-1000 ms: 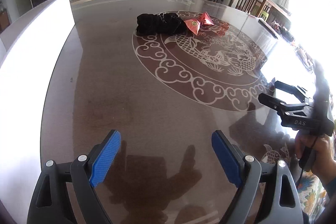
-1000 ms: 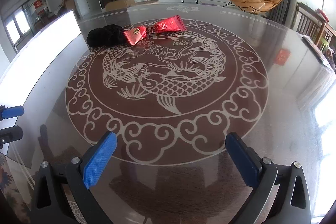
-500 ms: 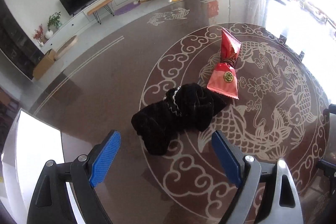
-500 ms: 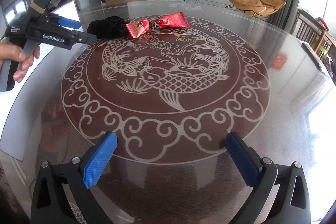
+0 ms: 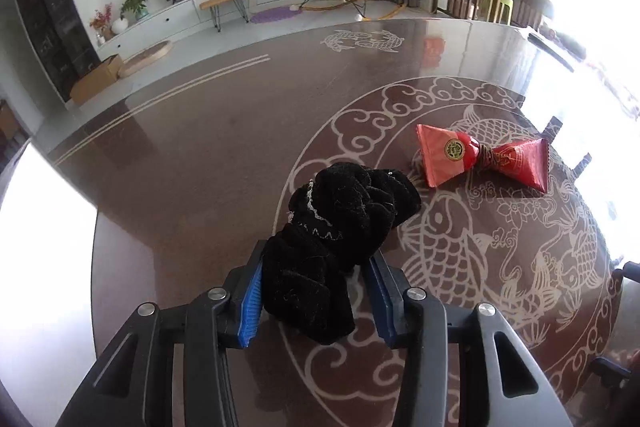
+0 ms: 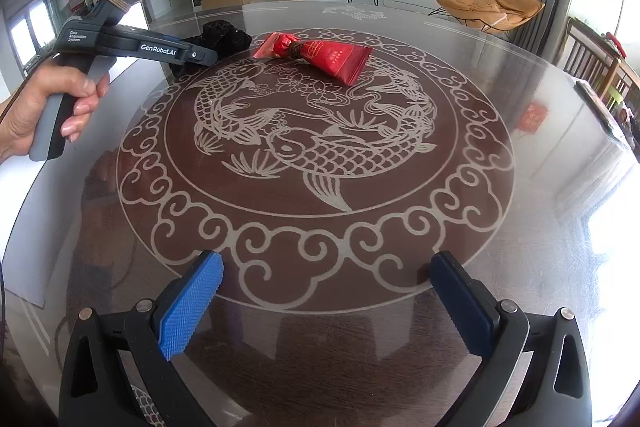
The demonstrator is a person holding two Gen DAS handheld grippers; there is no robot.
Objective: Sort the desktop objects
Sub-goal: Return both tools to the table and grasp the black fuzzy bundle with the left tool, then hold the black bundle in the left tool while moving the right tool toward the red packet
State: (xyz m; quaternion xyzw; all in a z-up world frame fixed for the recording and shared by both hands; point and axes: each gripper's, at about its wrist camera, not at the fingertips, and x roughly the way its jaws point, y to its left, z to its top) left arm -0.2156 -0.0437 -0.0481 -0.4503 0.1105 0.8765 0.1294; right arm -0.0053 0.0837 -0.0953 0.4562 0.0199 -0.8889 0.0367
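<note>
Glossy round dark-brown desk [image 6: 520, 227] with pale carp inlay, carrying everything. Right tongs [image 6: 328, 303] hanging wide open over its near edge, empty. Left tongs [image 5: 316, 291] closing around crumpled black velvet cloth [image 5: 340, 223] at the inlay's rim, blue pads against the fabric. Just beside the cloth, red foil bow-shaped packet [image 5: 480, 159], lying flat.
</note>
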